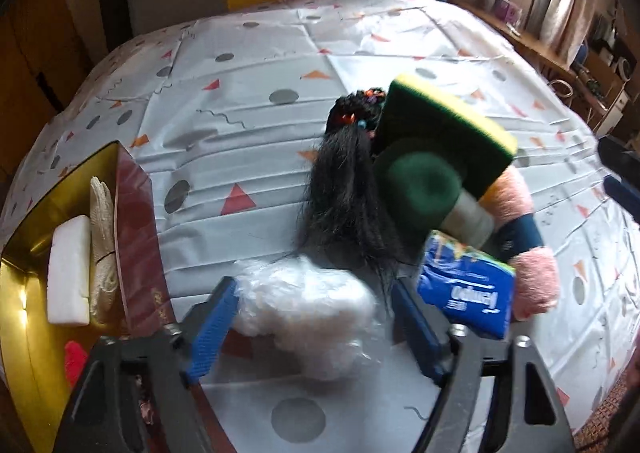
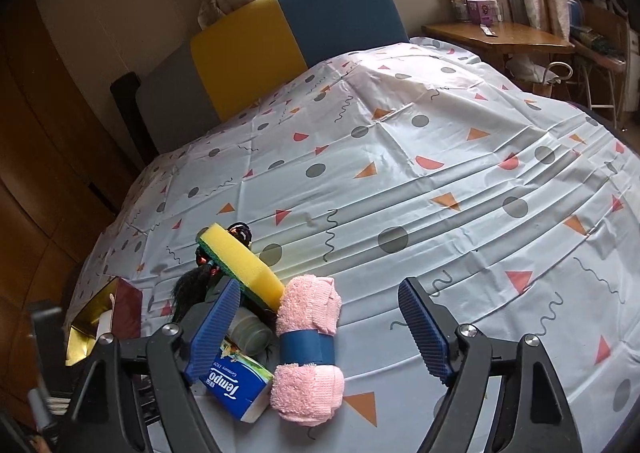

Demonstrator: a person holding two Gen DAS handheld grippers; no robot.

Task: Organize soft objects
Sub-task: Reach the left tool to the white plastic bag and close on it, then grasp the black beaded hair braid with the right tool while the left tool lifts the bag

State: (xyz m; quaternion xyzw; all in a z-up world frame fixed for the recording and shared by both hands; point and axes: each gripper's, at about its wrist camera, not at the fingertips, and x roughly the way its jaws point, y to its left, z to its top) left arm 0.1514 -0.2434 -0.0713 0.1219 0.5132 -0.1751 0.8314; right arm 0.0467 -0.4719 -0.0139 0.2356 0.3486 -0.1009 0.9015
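Observation:
A pile of soft things lies on the patterned tablecloth (image 1: 256,65). A white fluffy wad in clear plastic (image 1: 308,309) sits between the open jaws of my left gripper (image 1: 310,317); neither blue pad visibly presses it. Behind it lie a black hairpiece (image 1: 344,189), a yellow-green sponge (image 1: 448,125), a green roll (image 1: 420,189), a blue Tempo tissue pack (image 1: 468,293) and a pink rolled towel with a blue band (image 1: 528,249). My right gripper (image 2: 320,329) is open around the pink towel (image 2: 308,353), just above it. The sponge (image 2: 240,261) and tissue pack (image 2: 236,385) lie to its left.
A gold-lined box with dark red sides (image 1: 132,213) stands at the left, holding a white foam block (image 1: 70,269) and a cream knitted item (image 1: 102,249). It also shows in the right wrist view (image 2: 116,313). A yellow, blue and grey chair back (image 2: 288,33) stands behind the table.

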